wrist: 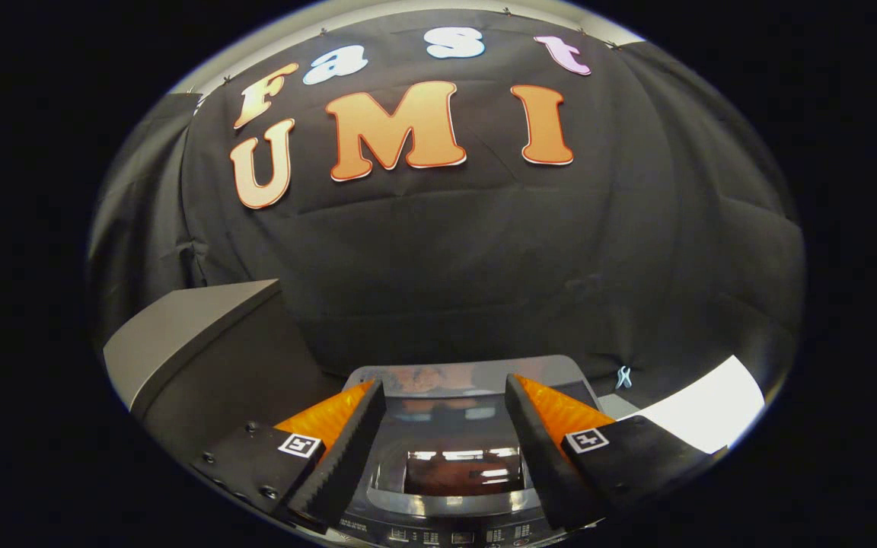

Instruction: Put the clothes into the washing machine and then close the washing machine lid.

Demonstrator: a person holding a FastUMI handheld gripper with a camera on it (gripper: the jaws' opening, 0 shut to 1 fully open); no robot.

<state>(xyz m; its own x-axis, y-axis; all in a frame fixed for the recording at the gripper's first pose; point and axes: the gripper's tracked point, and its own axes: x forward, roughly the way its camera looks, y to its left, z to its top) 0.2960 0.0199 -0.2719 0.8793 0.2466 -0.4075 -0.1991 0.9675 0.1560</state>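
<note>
Our gripper [444, 426] hung wide open and empty above the washing machine [454, 487], whose glass lid [457, 457] lay shut between the fingers (clothes presumably inside), so we judged the task done.

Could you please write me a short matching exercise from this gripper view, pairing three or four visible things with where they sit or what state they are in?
Things:
1. gripper
2. washing machine lid
3. grey box
4. white clip

Places or states:
A. pinned on the black cloth wall, beyond the fingers
B. open, nothing between the fingers
C. down on the washing machine, glossy, between and below the fingers
D. beside the machine, beyond one finger

Pairs: 1-B, 2-C, 3-D, 4-A
</note>
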